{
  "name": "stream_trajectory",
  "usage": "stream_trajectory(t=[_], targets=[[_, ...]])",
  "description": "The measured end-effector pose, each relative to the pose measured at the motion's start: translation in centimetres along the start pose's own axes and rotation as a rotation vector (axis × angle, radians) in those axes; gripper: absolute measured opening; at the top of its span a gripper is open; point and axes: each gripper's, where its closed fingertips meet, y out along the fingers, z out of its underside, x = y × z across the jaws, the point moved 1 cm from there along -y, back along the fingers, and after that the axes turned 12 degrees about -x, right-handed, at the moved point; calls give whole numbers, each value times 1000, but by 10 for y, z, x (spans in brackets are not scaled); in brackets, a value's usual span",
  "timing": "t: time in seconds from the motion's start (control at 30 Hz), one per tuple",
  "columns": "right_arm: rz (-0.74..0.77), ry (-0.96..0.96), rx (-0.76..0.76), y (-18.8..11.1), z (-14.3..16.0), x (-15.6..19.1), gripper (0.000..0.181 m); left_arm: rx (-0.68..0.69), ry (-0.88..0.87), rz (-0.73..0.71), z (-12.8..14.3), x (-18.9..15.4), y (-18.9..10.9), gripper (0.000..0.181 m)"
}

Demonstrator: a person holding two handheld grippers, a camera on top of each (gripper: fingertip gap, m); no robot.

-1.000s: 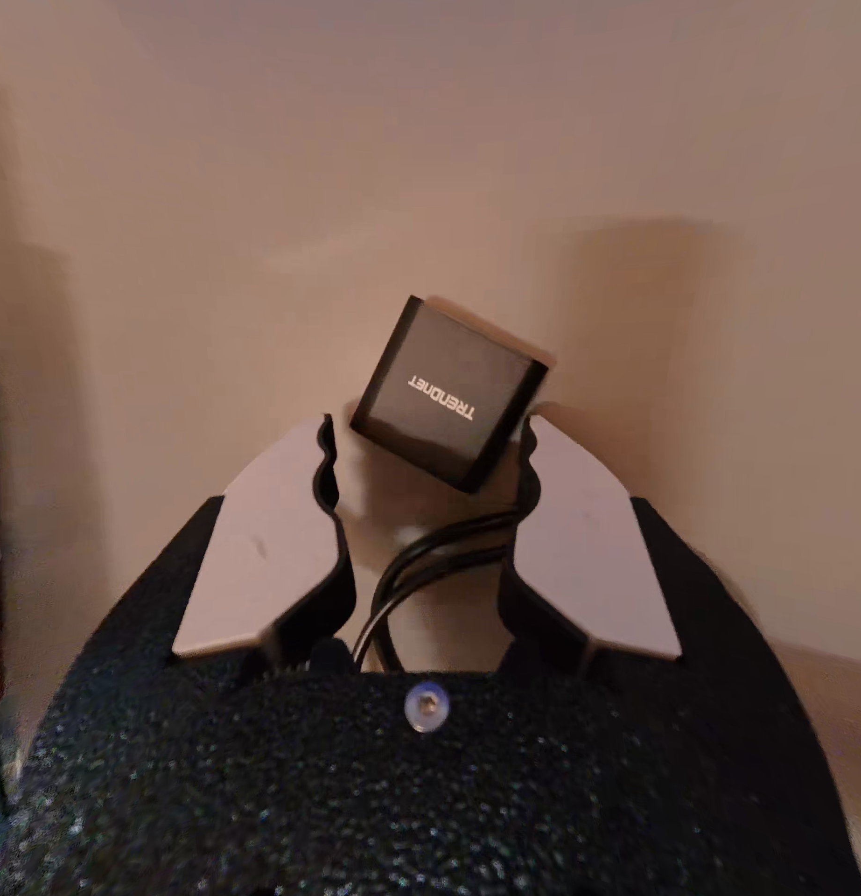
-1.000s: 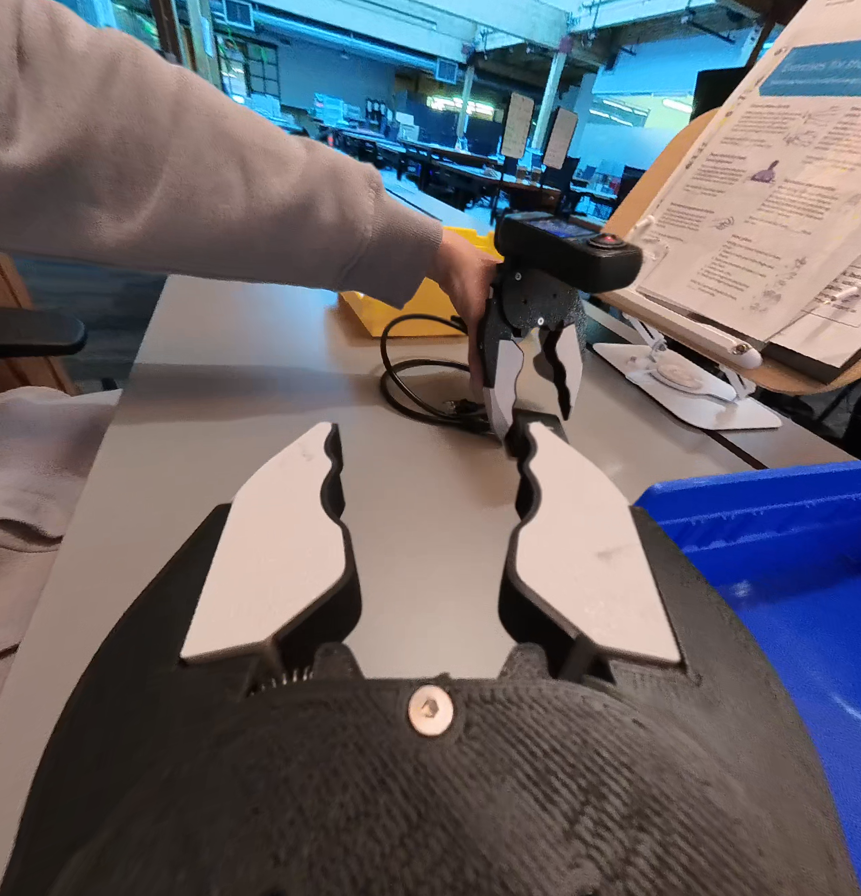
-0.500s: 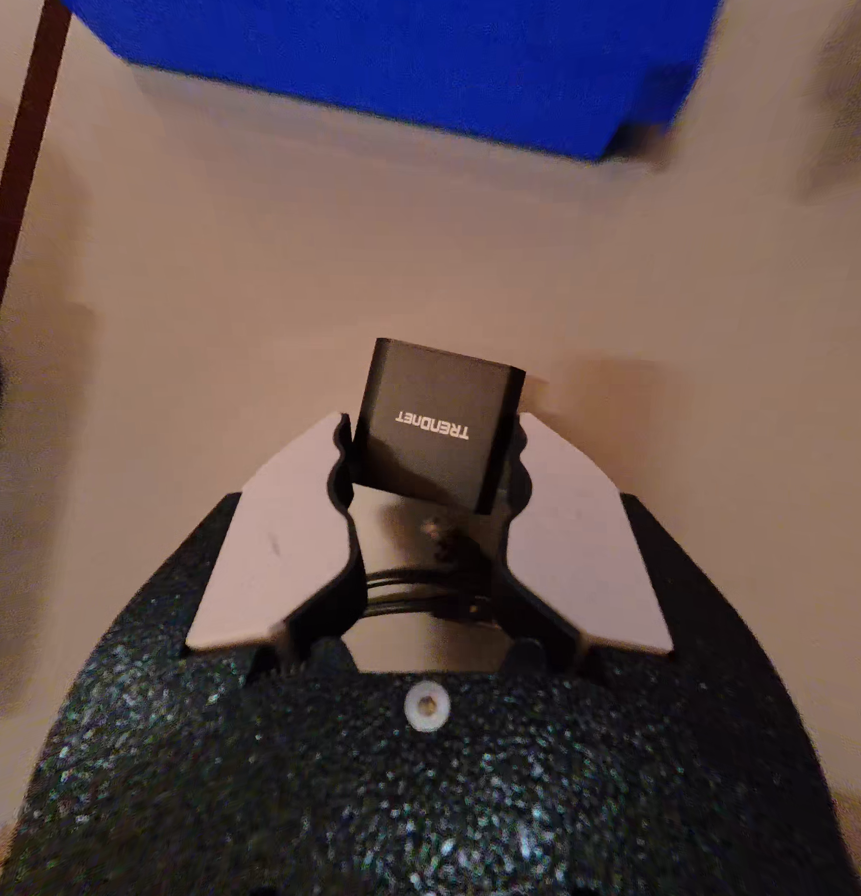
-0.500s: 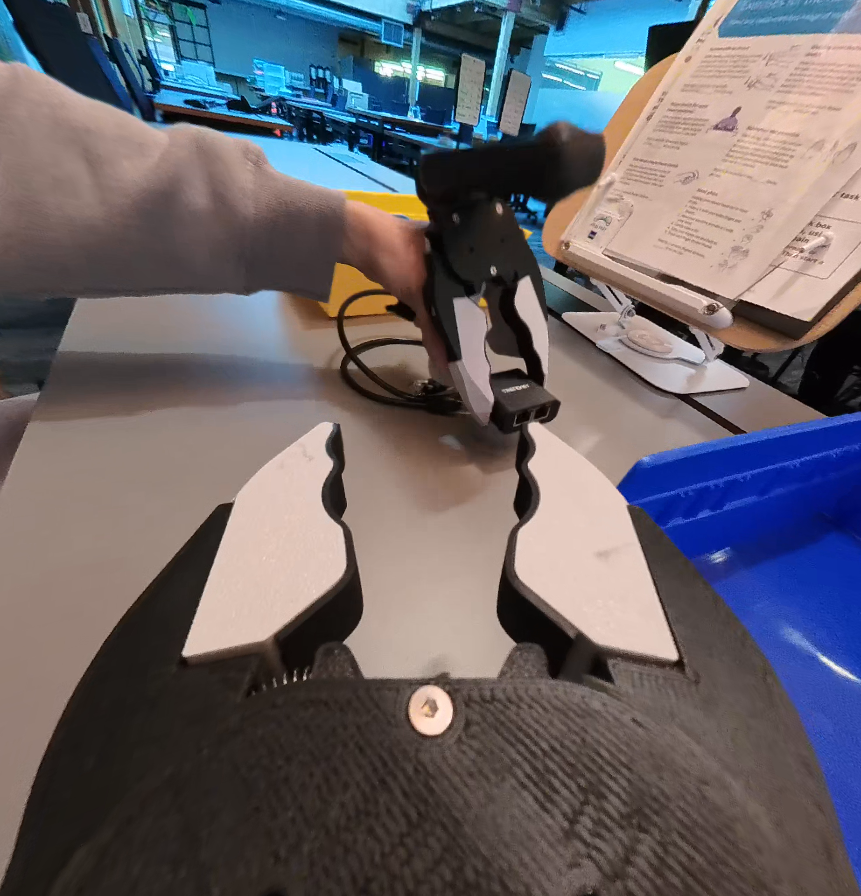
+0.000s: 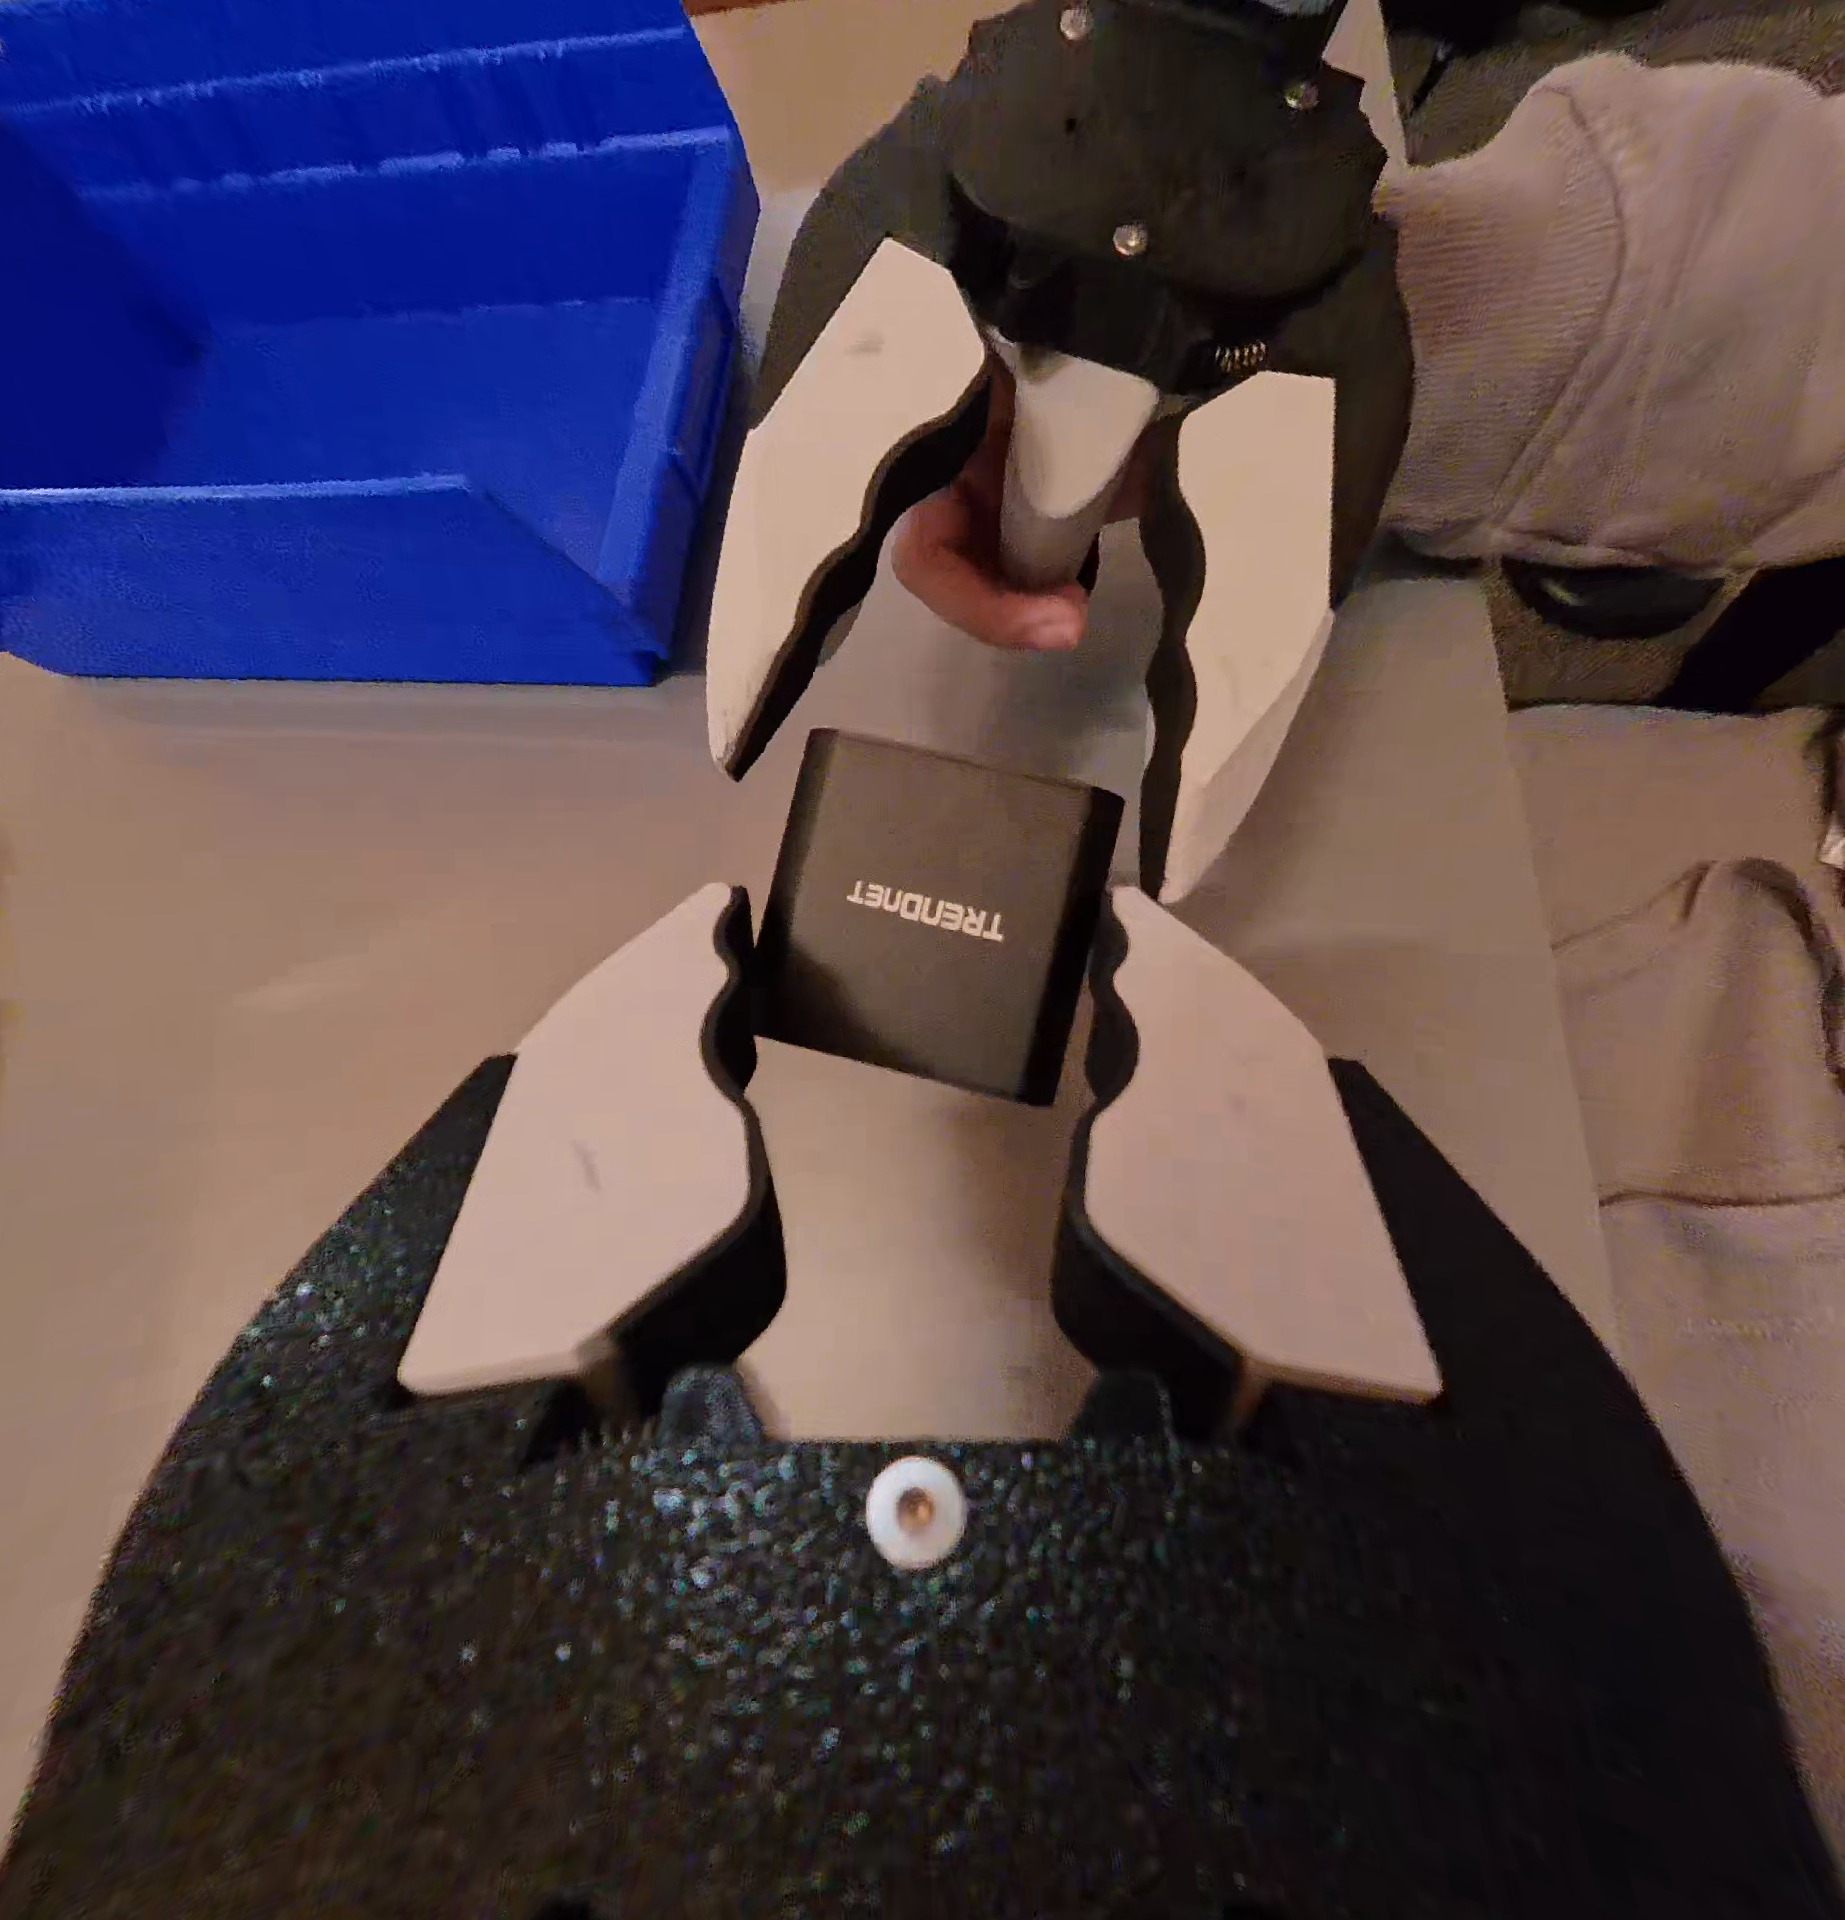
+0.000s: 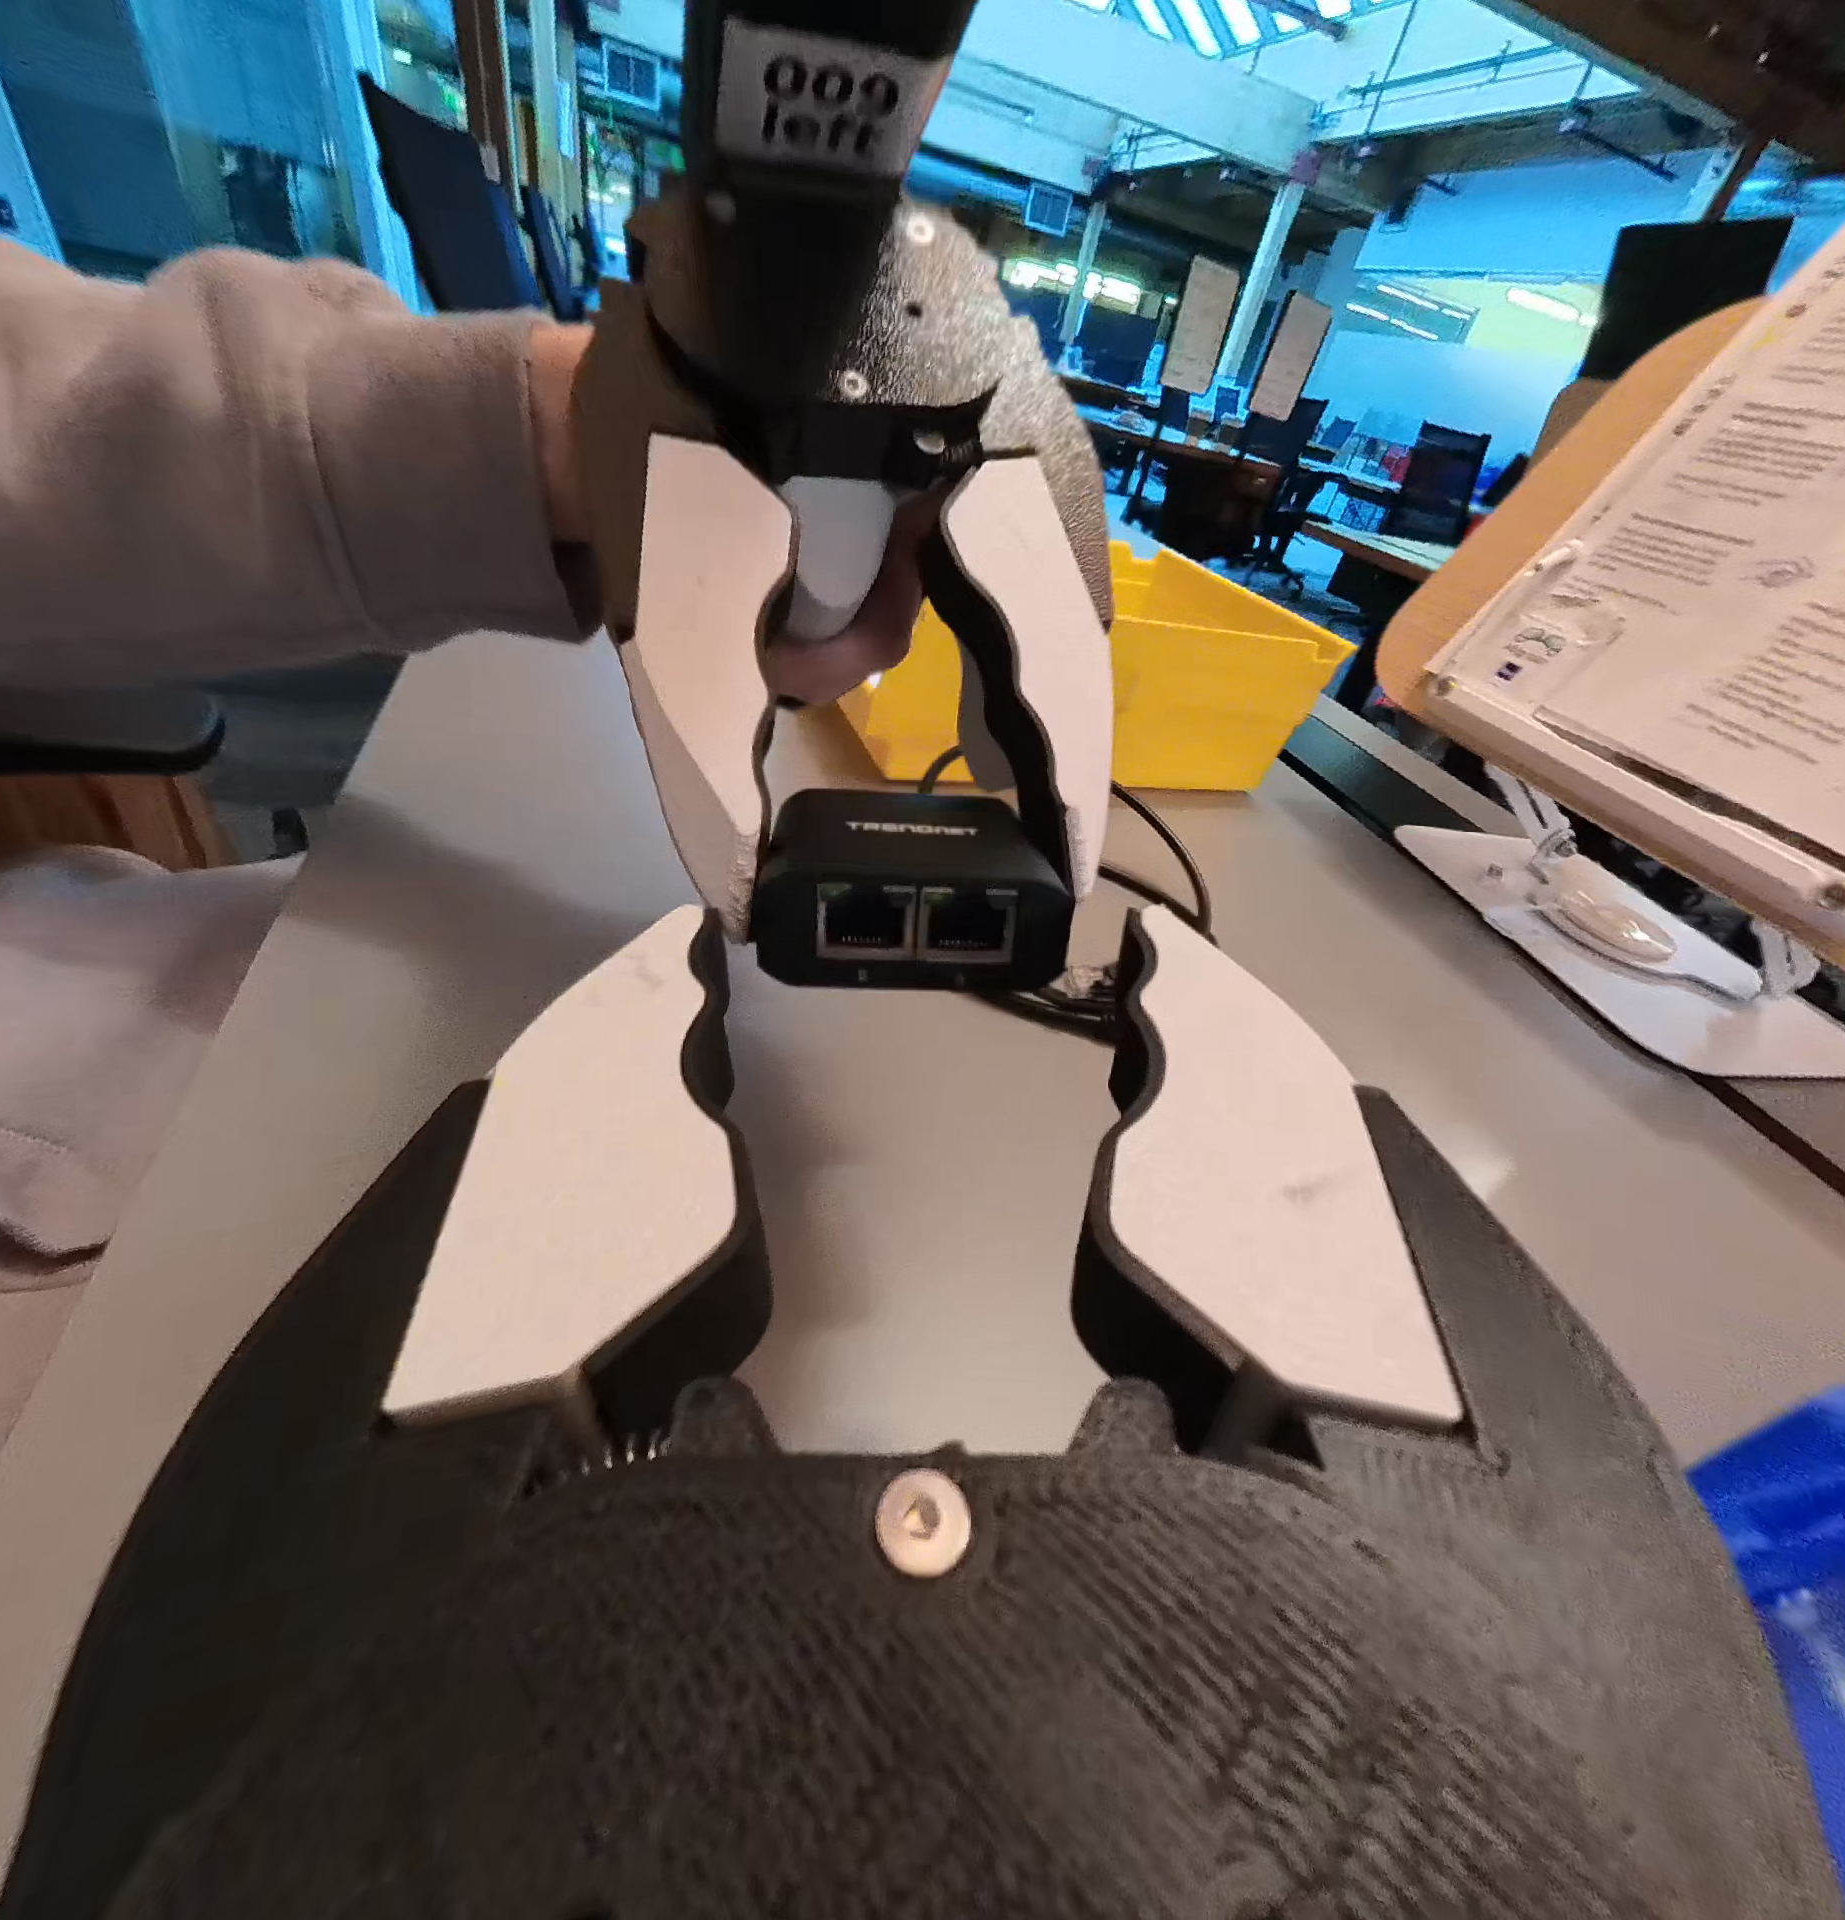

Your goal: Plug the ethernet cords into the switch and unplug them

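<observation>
Two empty ports faced the wide-open right gripper (image 6: 923, 940) while the switch (image 6: 910, 885) was pinched by the left gripper (image 5: 923, 940), and a slip could be caused by pushing.

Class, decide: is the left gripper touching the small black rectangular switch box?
Touching. The right wrist view shows the left gripper clamping the small black rectangular switch box, a finger pressed against each end, lifted off the table.

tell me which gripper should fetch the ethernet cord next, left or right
Right, probably. The left gripper is shut on the switch, holding it above the table with both ports empty and facing the right gripper, whose jaws are open and empty. The black cord lies on the table behind the switch.
</observation>
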Motion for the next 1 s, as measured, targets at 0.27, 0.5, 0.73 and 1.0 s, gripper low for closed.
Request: stream_trajectory(t=[0.27, 0.5, 0.73, 1.0], targets=[[-76, -14, 6, 8, -1, 14, 63, 91, 82, -26, 1, -7, -9, 61], [-74, -24, -2, 1, 2, 9, 57, 120, 138, -36, 2, -5, -2, 62], [-12, -57, -77, -9, -14, -3, 57, -210, -79, -32, -29, 2, -15, 73], [-71, -172, -152, -1, -41, 15, 57, -636, -1083, 404, -38, -19, -30, 34]])
